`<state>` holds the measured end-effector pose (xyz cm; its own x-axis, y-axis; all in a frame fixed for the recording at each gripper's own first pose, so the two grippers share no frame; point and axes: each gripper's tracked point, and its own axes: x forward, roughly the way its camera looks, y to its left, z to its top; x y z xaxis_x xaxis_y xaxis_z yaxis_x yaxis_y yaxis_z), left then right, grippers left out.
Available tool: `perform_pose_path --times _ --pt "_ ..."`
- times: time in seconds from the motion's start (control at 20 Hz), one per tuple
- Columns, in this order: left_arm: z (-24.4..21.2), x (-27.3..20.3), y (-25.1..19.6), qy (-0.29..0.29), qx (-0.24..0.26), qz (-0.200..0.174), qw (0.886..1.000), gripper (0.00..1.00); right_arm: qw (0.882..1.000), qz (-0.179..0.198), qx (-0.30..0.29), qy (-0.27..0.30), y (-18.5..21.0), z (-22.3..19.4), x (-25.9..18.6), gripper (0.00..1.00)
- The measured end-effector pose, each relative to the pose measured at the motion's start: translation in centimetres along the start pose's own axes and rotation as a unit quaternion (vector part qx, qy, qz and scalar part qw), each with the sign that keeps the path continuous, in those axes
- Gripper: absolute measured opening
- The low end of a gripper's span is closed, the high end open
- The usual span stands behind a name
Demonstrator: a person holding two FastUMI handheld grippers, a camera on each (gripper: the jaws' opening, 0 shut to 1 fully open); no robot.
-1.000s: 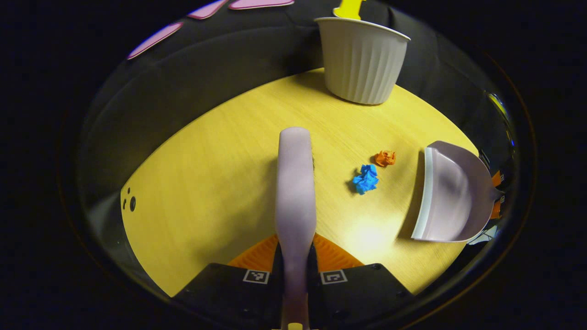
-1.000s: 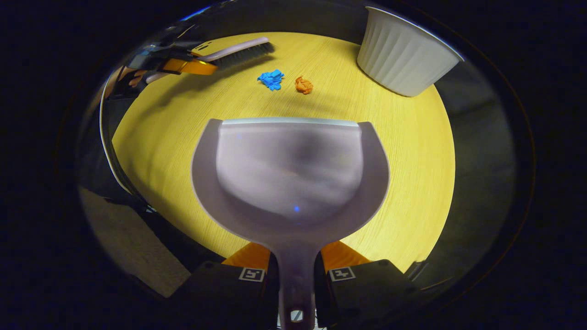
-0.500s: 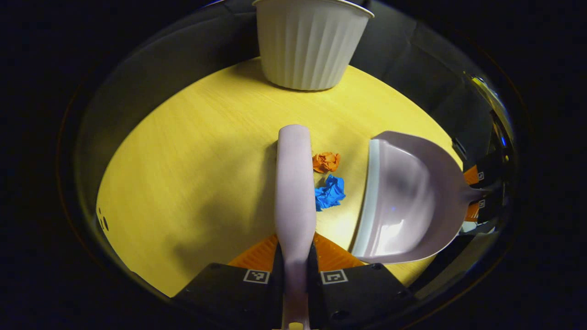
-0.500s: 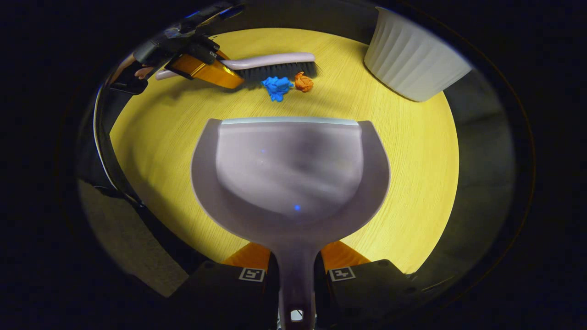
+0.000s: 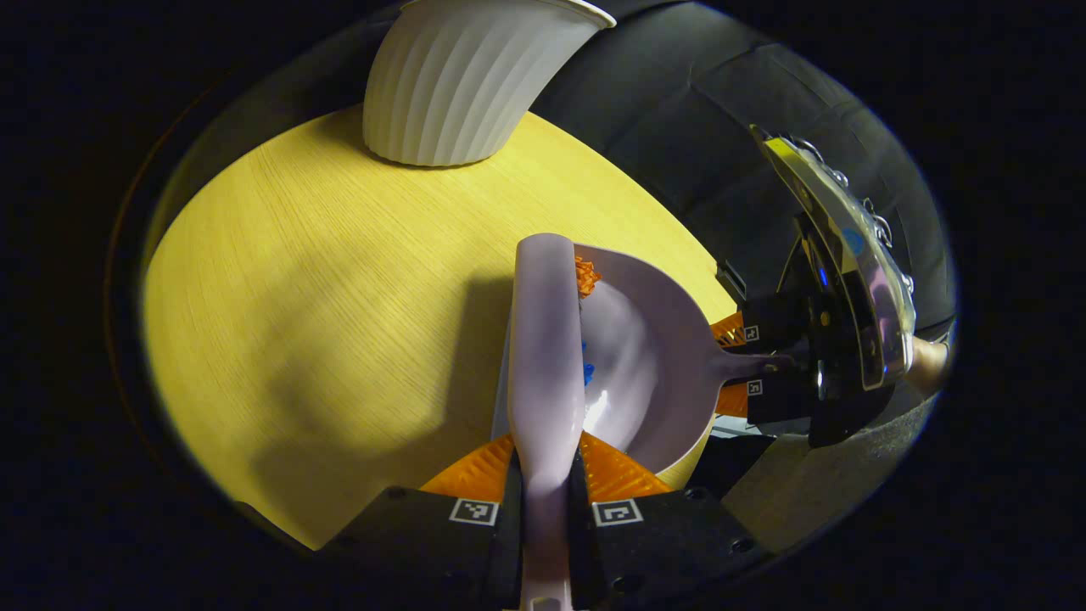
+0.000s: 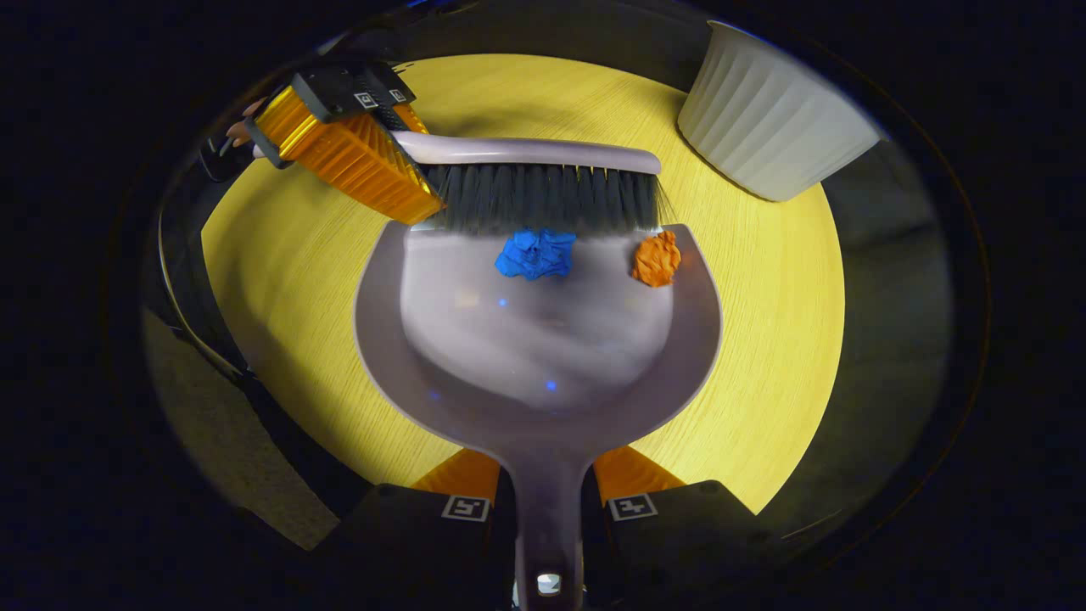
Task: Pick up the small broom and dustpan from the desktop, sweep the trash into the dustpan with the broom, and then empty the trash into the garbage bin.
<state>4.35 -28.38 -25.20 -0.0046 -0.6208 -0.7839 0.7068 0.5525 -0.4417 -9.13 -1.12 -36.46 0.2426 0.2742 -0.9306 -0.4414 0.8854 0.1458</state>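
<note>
Trash swept over the dustpan's lip.
Left gripper (image 6: 386, 136) clamps the lilac plastic broom (image 6: 543, 182); blue paper wad (image 6: 534, 253) and orange paper wad (image 6: 656, 259), on the desktop half a second ago, now sit inside the lilac dustpan (image 6: 543, 339) clamped by the right gripper (image 6: 547, 501); the ribbed white bin (image 6: 768, 127) is next.

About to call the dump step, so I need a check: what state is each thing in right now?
Broom: clamped in left gripper, bristles at dustpan's front edge.
Dustpan: flat on the tabletop, handle clamped in right gripper.
Blue paper wad: inside pan, against bristles.
Orange paper wad: in the pan's right front corner.
Garbage bin: upright on the tabletop.
</note>
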Motion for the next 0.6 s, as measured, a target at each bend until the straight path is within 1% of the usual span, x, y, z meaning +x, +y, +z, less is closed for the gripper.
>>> perform_pose_path --times 0.05,0.1,0.2,0.25,0.3,0.45,0.5,0.55,0.6 --pt "0.1 0.0 0.0 -0.009 -0.005 0.006 1.0 0.26 1.0 -0.002 0.005 -0.009 0.0 -0.1 0.2 0.31" --pt "0.3 -0.2 0.1 -0.018 -0.012 0.014 1.0 0.26 1.0 -0.005 0.009 -0.02 0.1 0.2 0.2 0.31" --pt "0.4 -0.7 0.8 -0.035 -0.022 0.044 0.998 0.26 0.999 -0.015 0.014 -0.04 0.0 0.2 0.5 0.41" --pt "0.5 -1.0 1.2 -0.046 -0.029 0.057 0.997 0.26 0.999 -0.022 0.017 -0.047 0.1 0.2 0.6 0.36" --pt "0.5 -1.5 1.5 -0.058 -0.035 0.071 0.995 0.26 0.998 -0.028 0.023 -0.049 0.2 0.3 0.2 0.36" --pt "0.1 -3.2 3.2 -0.087 -0.048 0.124 0.987 0.25 0.997 -0.039 0.056 -0.047 0.7 0.8 -1.5 0.36" --pt "-0.3 -3.9 3.7 -0.095 -0.052 0.14 0.984 0.26 0.996 -0.044 0.067 -0.046 0.8 1.2 -2.0 0.31" --pt "-1.4 -3.7 4.2 -0.104 -0.056 0.154 0.981 0.26 0.995 -0.049 0.075 -0.045 1.0 1.6 -2.4 0.36" --pt "-2.2 -3.5 4.4 -0.11 -0.06 0.16 0.979 0.26 0.994 -0.054 0.081 -0.045 0.9 2.2 -2.9 0.36"
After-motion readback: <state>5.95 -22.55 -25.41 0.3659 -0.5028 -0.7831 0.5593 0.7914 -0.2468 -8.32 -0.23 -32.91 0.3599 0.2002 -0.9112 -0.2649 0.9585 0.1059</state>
